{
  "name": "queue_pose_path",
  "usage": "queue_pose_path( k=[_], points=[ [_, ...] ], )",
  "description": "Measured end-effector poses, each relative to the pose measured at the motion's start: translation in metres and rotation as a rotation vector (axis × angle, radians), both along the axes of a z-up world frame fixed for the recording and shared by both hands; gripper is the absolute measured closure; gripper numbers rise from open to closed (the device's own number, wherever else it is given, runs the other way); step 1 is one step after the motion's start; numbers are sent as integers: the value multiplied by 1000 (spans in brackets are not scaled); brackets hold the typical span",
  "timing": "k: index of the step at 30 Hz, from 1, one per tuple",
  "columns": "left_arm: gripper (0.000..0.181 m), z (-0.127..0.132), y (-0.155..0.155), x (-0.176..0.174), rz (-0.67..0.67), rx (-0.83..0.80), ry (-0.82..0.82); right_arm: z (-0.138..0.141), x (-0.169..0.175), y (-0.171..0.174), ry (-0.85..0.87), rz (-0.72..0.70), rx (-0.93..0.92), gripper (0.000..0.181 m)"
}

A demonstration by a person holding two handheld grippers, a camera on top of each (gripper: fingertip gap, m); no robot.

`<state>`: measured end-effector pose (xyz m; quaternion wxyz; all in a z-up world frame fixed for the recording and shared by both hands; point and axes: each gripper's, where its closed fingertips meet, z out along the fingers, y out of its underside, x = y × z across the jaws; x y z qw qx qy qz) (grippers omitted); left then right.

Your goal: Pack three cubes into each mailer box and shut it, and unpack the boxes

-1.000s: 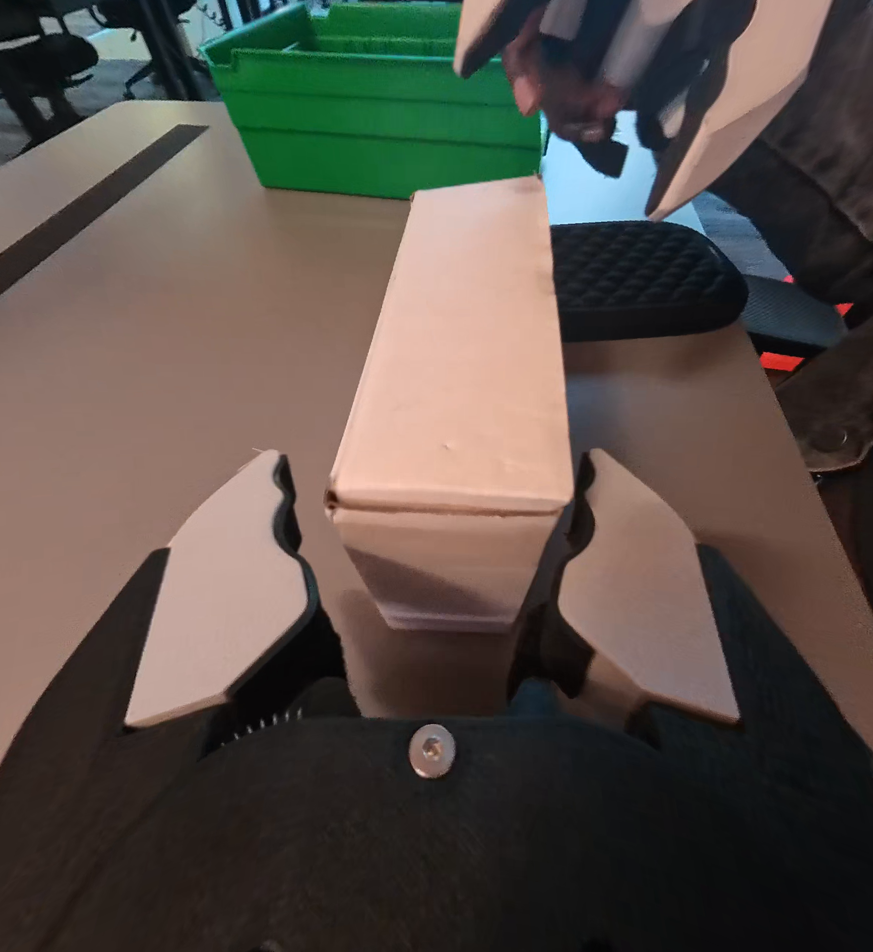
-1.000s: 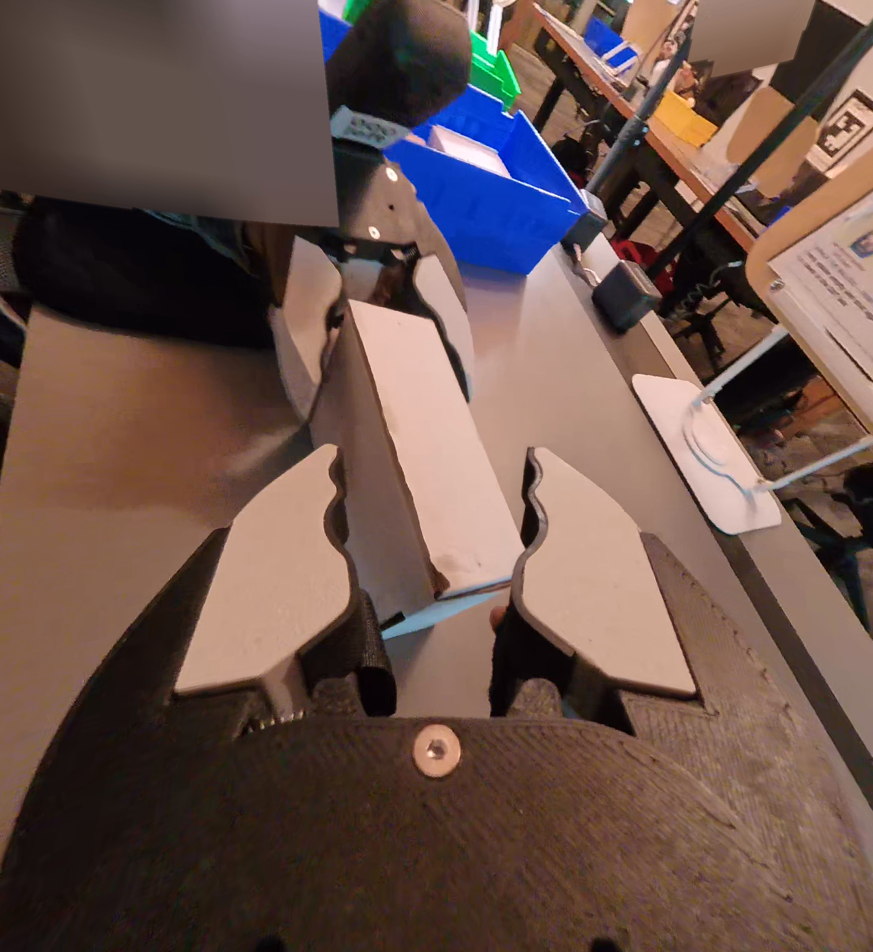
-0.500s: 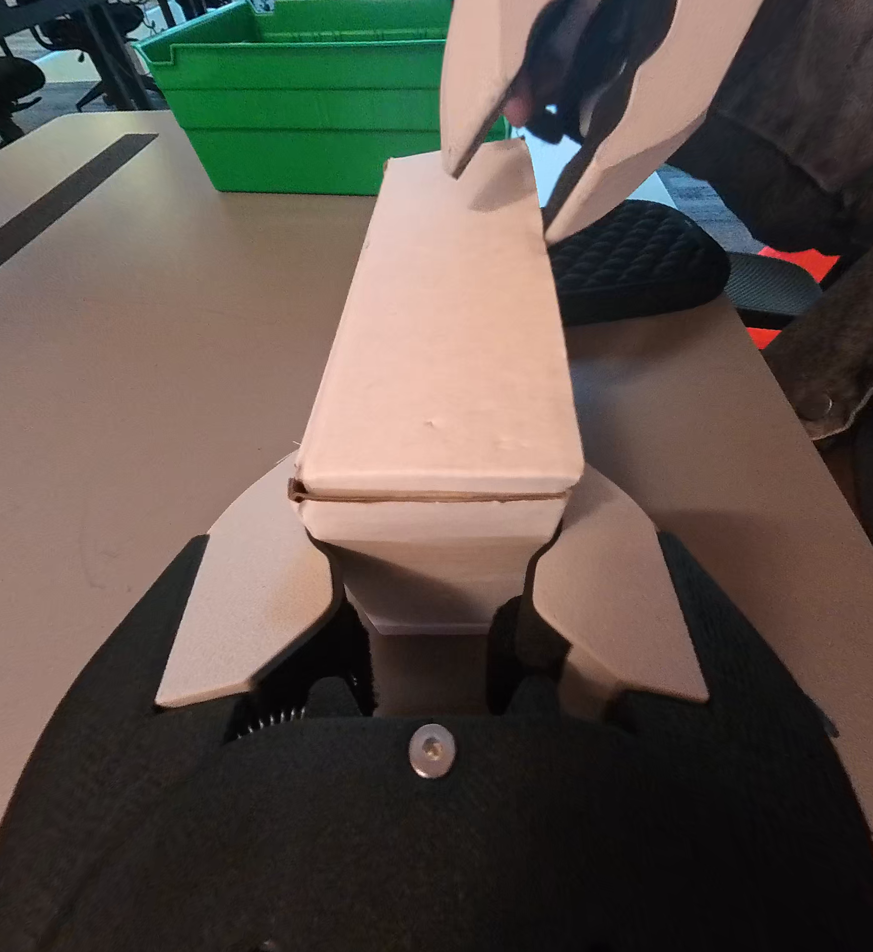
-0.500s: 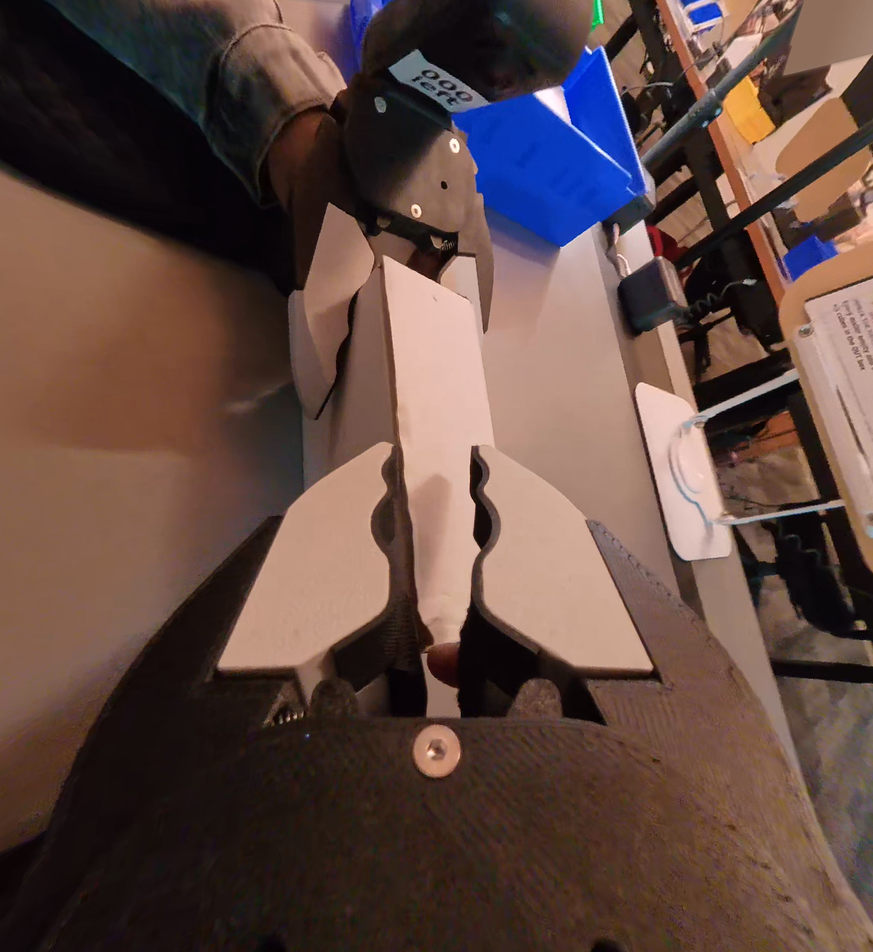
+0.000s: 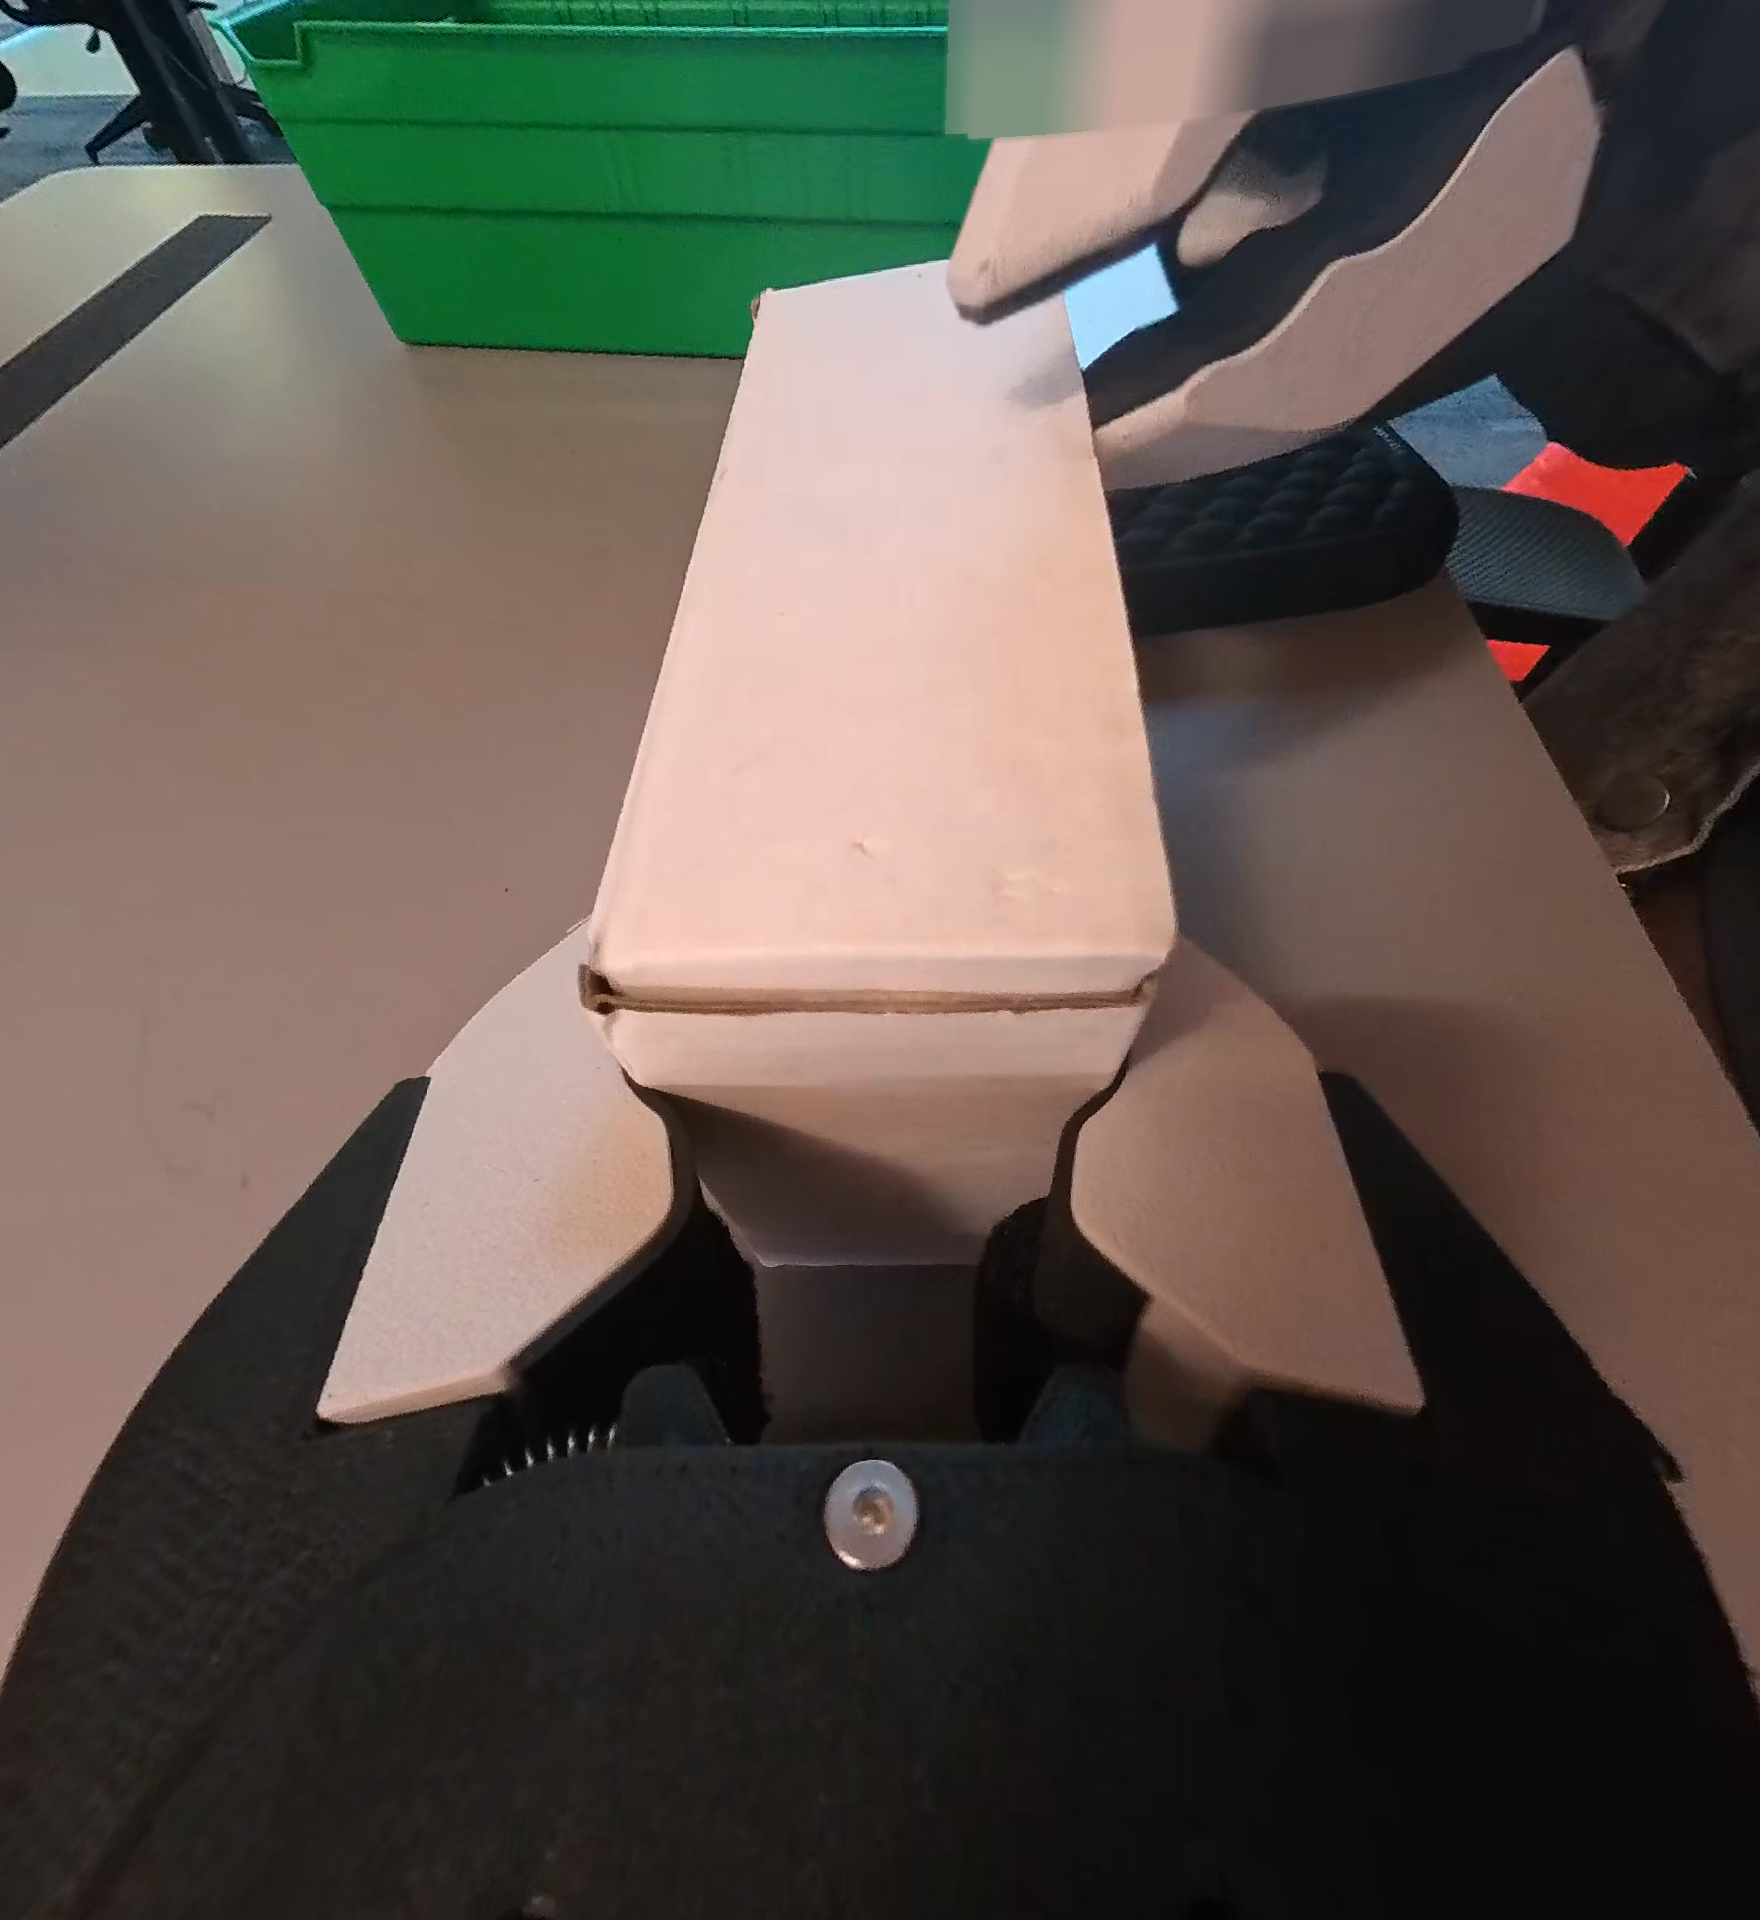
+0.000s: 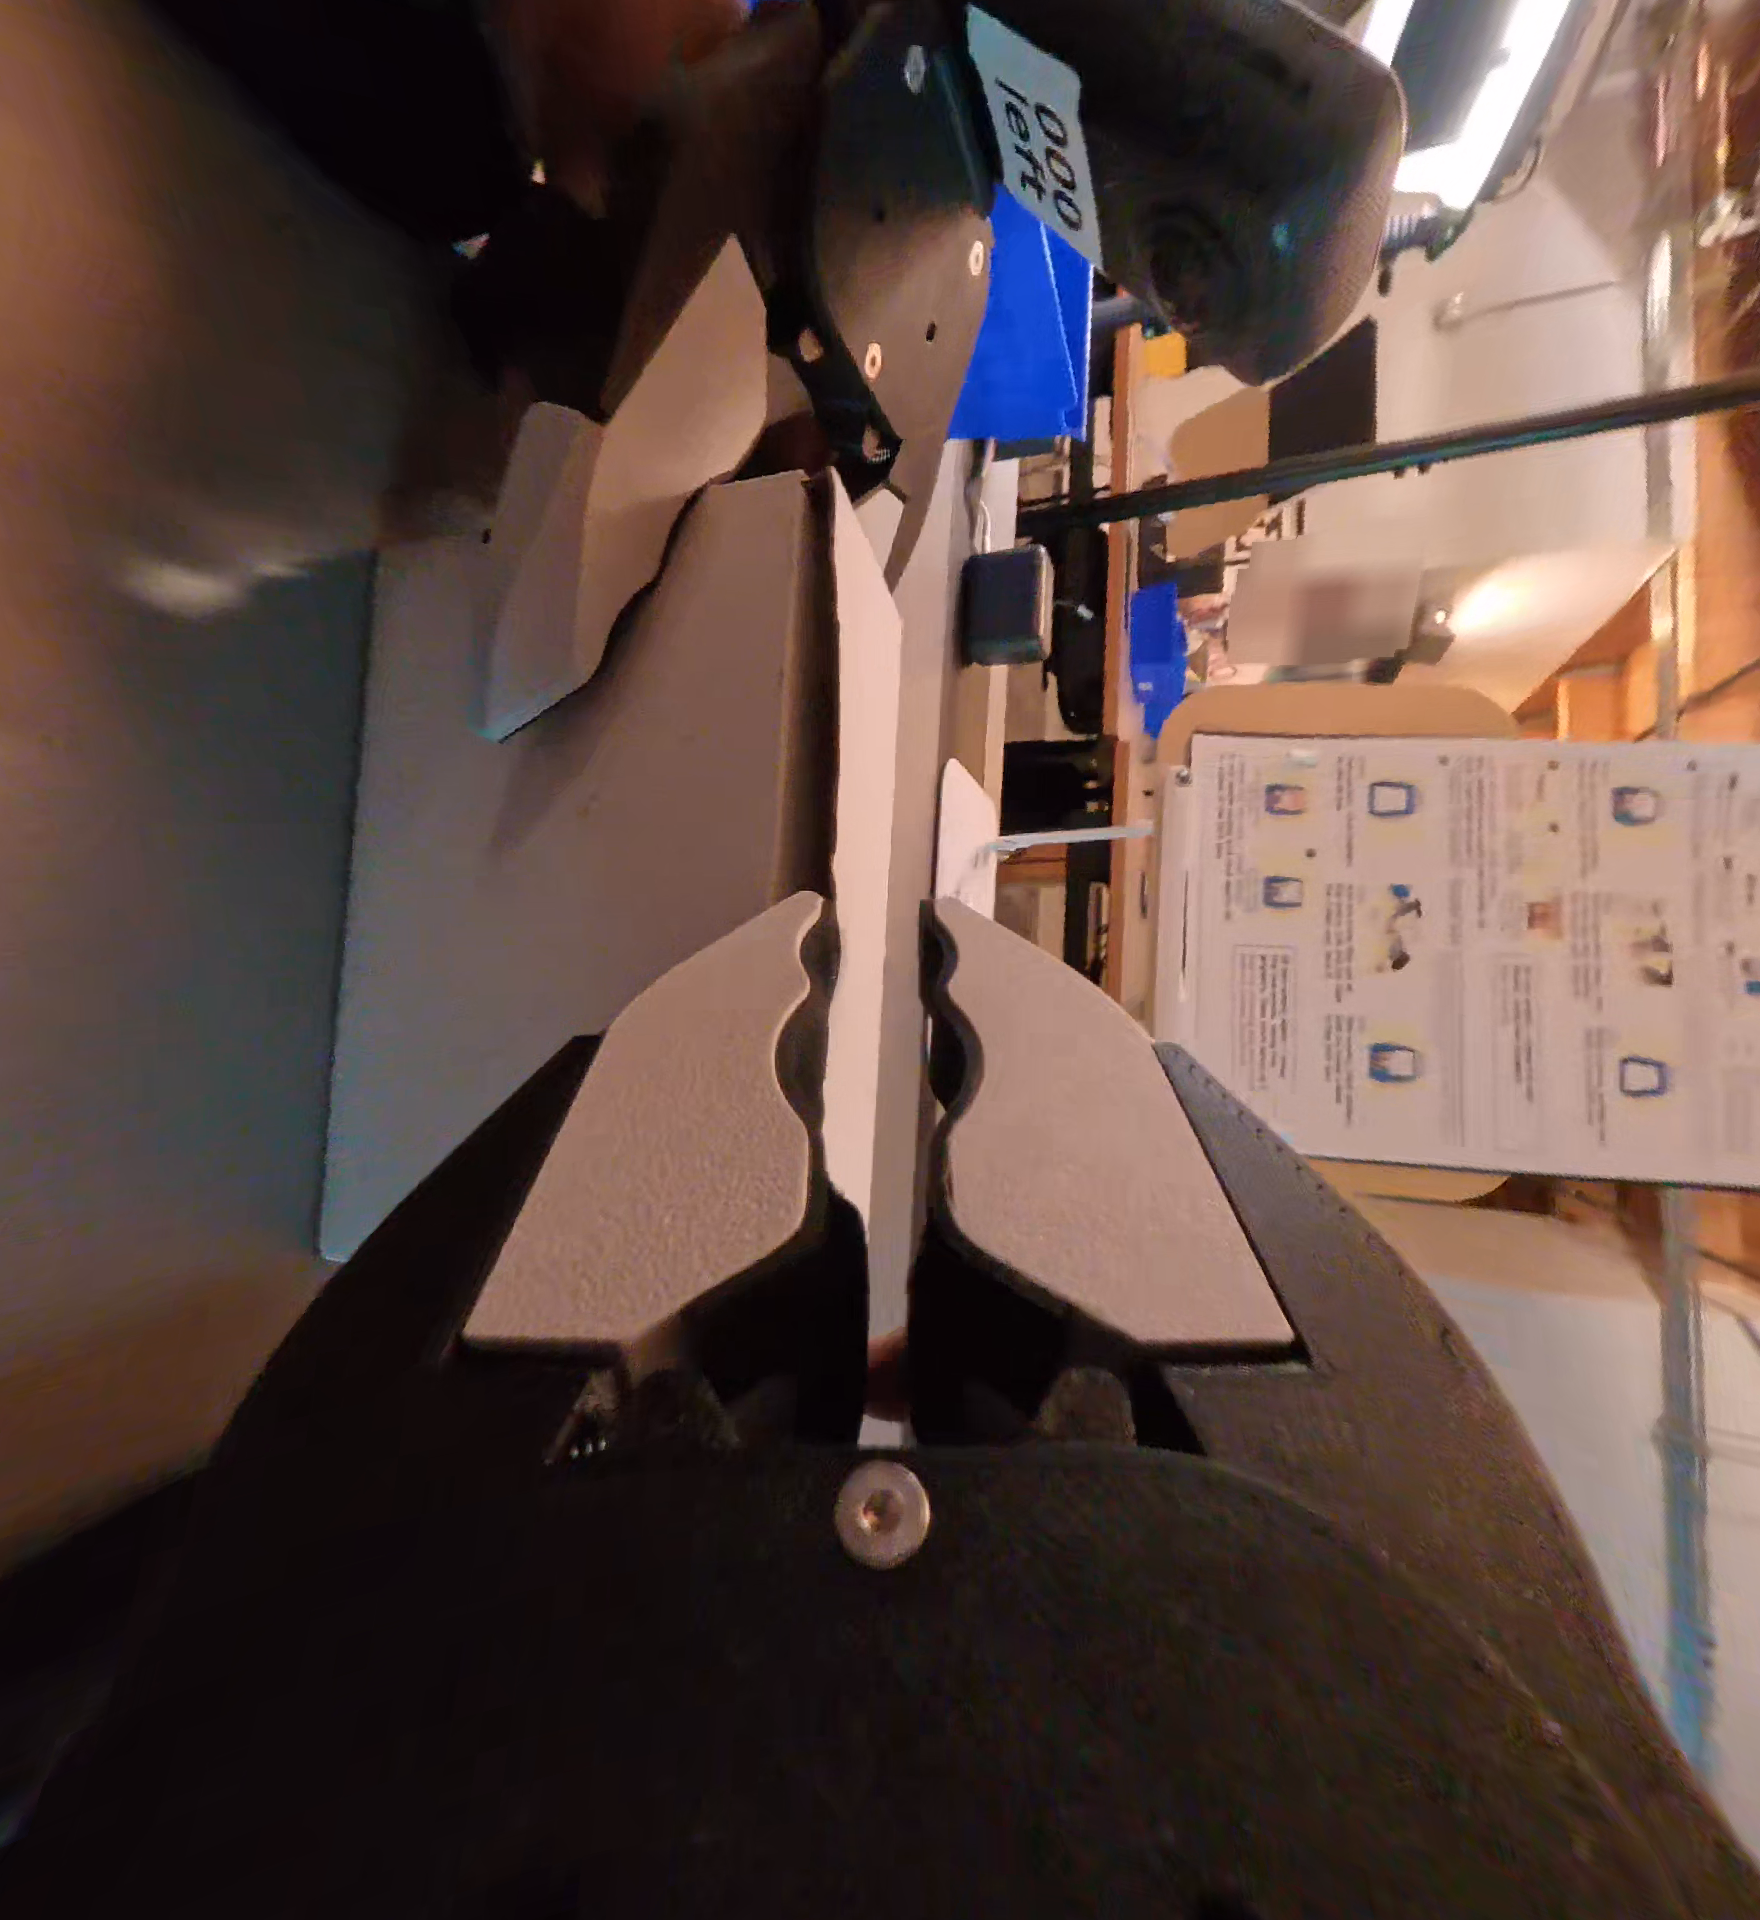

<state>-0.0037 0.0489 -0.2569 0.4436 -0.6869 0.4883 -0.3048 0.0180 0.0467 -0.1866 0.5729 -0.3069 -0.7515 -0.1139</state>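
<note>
A long white mailer box (image 5: 907,644) lies on the grey table (image 5: 284,675), its lid down with a thin seam at the near end. My left gripper (image 5: 876,1039) is shut on the box's near end, one finger on each side. My right gripper (image 5: 1073,343) is at the far right corner, rolled onto its side. In the right wrist view my right gripper (image 6: 874,925) is shut on the thin edge of the lid (image 6: 865,727) above the box body (image 6: 647,831). My left gripper (image 6: 741,520) holds the far end there. No cubes are visible.
A green bin (image 5: 627,208) stands on the table just behind the box. A black chair armrest (image 5: 1271,540) and a person's dark sleeve are off the table's right edge. A blue bin (image 6: 1021,332), a small black device (image 6: 1006,618) and a board with a printed sheet (image 6: 1499,956) lie beyond. My right fingertips sit around 8 centimetres from my left ones.
Both grippers were open around the box one second ago. The left has shut on the near end. The right has rolled sideways and shut on the lid's edge.
</note>
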Motion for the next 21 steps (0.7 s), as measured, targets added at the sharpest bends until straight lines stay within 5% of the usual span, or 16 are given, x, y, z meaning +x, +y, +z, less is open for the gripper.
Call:
queue_pose_path(
  k=[6, 11, 21],
  points=[
    [106, -1, 2, -1, 16, -6, 11, -5, -5, 5, -114, -53, 27, 179],
    [106, -2, -1, 2, -12, 17, 43, 16, -5, 13, -139, -43, -254, 179],
    [105, -2, 1, 1, 2, 7, 32, 16, -19, 51, -479, 38, -1273, 178]
  ],
)
